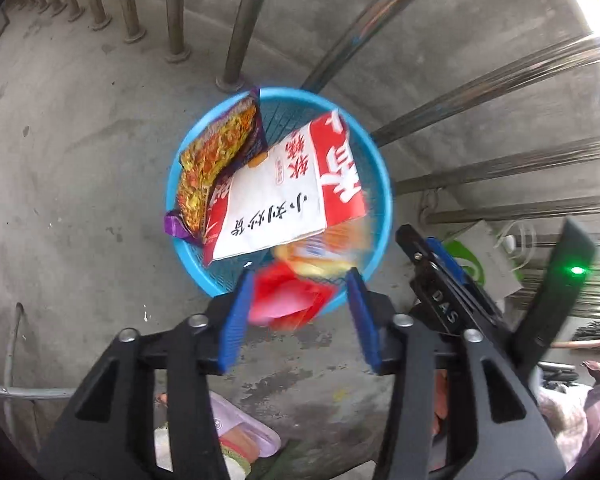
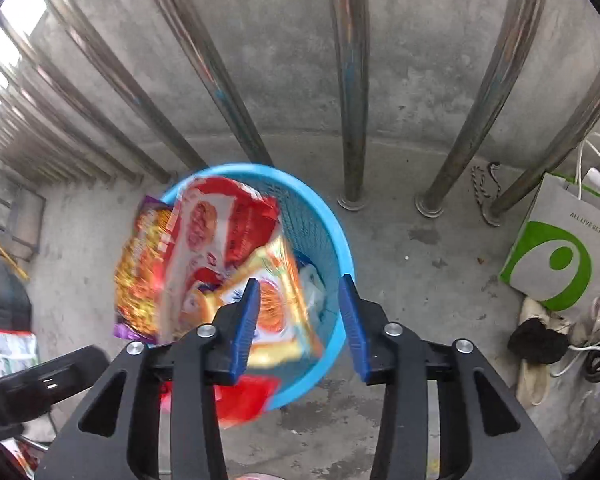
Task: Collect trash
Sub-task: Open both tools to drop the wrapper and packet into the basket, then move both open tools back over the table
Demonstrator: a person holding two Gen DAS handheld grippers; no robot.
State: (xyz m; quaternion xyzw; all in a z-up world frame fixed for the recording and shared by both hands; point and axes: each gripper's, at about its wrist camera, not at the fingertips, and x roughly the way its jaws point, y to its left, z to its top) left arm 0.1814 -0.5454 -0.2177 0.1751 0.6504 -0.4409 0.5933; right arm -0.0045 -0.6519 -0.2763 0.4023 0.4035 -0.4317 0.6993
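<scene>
A blue mesh basket [image 1: 384,184] [image 2: 342,236] stands on the concrete floor by a steel railing. In it lie a purple and orange noodle pack [image 1: 216,160] [image 2: 140,272] and a white and red bag [image 1: 276,196] [image 2: 212,232]. My left gripper [image 1: 300,276] hangs open over the basket's near rim. A blurred red wrapper [image 1: 288,300] [image 2: 244,396] is loose between its blue pads. My right gripper [image 2: 300,282] is open above the basket too, with a blurred orange and yellow wrapper [image 2: 280,312] [image 1: 324,252] loose below it. Both wrappers look to be in mid-air.
Steel railing bars [image 2: 352,120] rise just behind the basket. A grey and green paper bag [image 2: 560,256] leans against the bars at the right, with shoes [image 2: 536,344] and cables beside it. More packaging [image 1: 244,436] lies on the floor near my left gripper.
</scene>
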